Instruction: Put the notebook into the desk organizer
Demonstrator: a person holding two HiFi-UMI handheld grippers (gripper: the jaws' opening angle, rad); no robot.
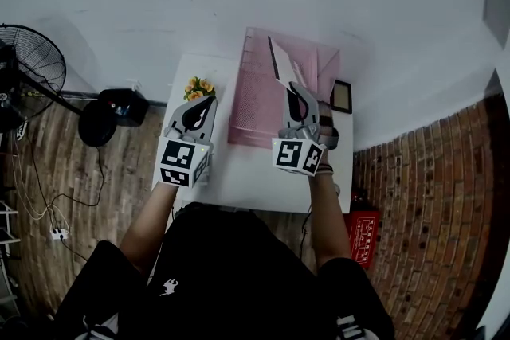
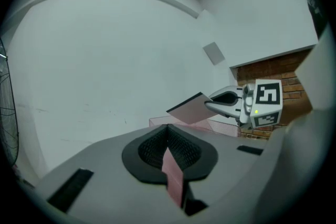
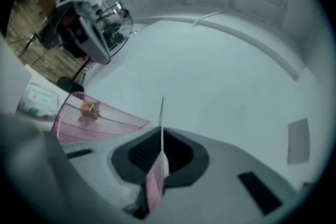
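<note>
The notebook (image 1: 280, 64), thin with a pale cover, stands on edge over the pink mesh desk organizer (image 1: 253, 103) at the back of the white table (image 1: 239, 179). My right gripper (image 1: 296, 90) is shut on its near end. The right gripper view shows the notebook (image 3: 161, 123) edge-on, rising from between the closed jaws, with the organizer (image 3: 100, 120) to the left. In the left gripper view the notebook (image 2: 191, 108) hangs tilted from the right gripper (image 2: 218, 104) above the organizer (image 2: 226, 126). My left gripper (image 1: 209, 102) hovers left of the organizer, jaws together, holding nothing that I can make out.
A small pot of yellow flowers (image 1: 199, 87) sits at the table's back left corner, a dark picture frame (image 1: 342, 95) at its right edge. On the brick floor stand a fan (image 1: 28, 80), a black object (image 1: 119, 109) and a red box (image 1: 366, 231). A white wall lies behind.
</note>
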